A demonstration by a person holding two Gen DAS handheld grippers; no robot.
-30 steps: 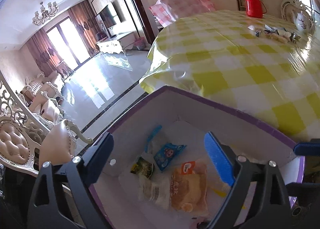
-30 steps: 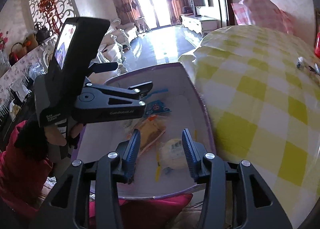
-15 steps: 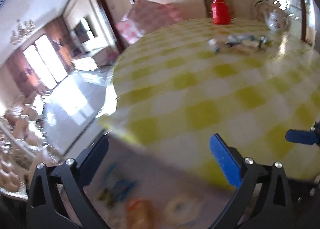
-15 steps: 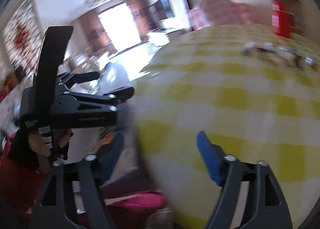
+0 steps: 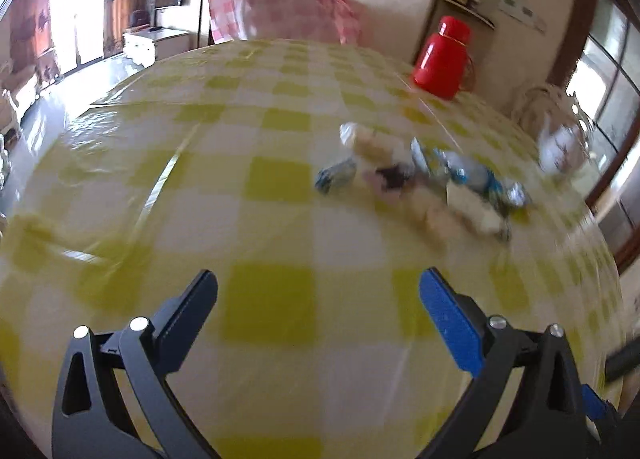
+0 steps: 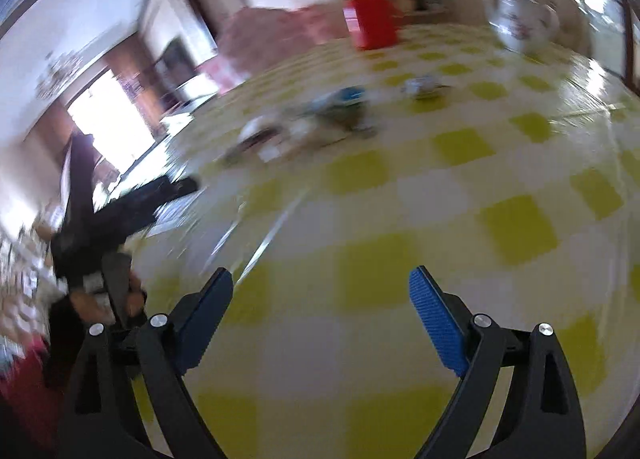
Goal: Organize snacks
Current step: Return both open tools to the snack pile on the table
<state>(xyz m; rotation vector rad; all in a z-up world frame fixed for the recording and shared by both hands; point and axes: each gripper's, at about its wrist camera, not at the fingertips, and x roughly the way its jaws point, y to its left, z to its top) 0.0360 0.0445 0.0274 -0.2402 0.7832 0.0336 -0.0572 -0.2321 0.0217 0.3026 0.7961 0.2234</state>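
Observation:
A loose pile of wrapped snacks [image 5: 420,183] lies on the yellow-and-white checked tablecloth [image 5: 240,187], far side of the table; in the right wrist view the same pile of snacks [image 6: 320,115] is blurred. My left gripper [image 5: 318,299] hovers over bare cloth short of the pile, open, nothing between its fingers. My right gripper [image 6: 320,291] is also over bare cloth, its jaws still opening and empty. The left gripper's black body [image 6: 120,215] shows at the left of the right wrist view, in a hand. The box is out of view.
A red flask [image 5: 442,59] stands at the table's far edge, a white flowered teapot [image 6: 524,23] to its right. A pink checked bundle [image 5: 288,7] sits behind the table. The table edge drops to a shiny floor [image 5: 44,111] on the left.
Both grippers swung away from the purple-rimmed box of snacks out over the table toward the pile. The right gripper's jaws widened from narrow to wide; the left stayed wide.

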